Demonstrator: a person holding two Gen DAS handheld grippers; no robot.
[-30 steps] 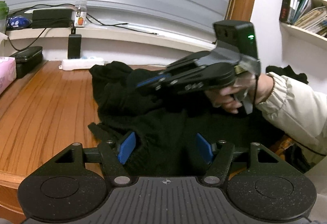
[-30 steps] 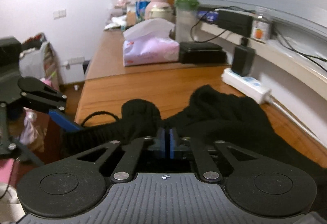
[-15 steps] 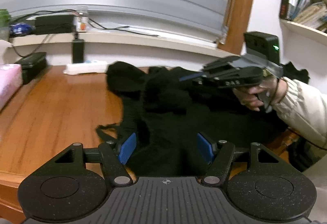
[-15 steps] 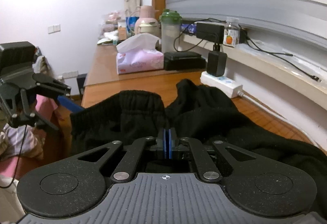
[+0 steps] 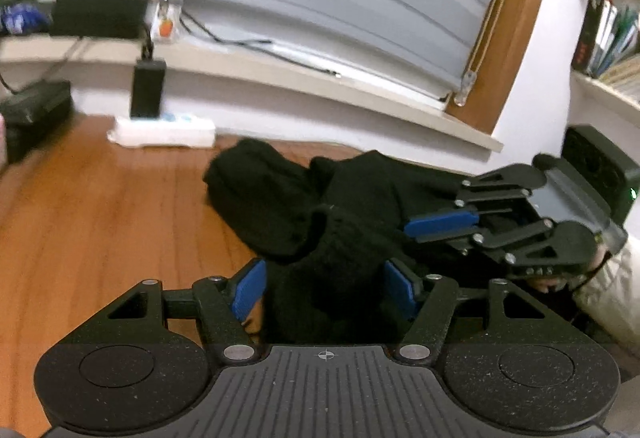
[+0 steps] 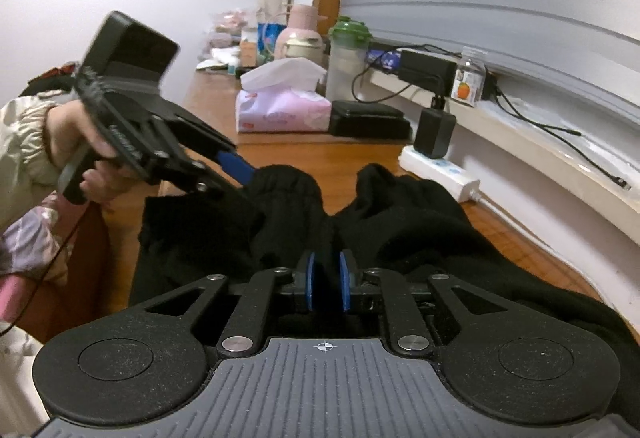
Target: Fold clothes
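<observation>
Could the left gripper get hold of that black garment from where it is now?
Probably yes: the left gripper already has the black garment bunched between its open, closing fingers, with nothing blocking it.

Two close wrist views — shared garment

Black garment — matt knit cloth; table — glossy wood.

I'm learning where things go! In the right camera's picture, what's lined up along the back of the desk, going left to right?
Tissue pack → green-lidded bottle → black case → black plug → small jar.
</observation>
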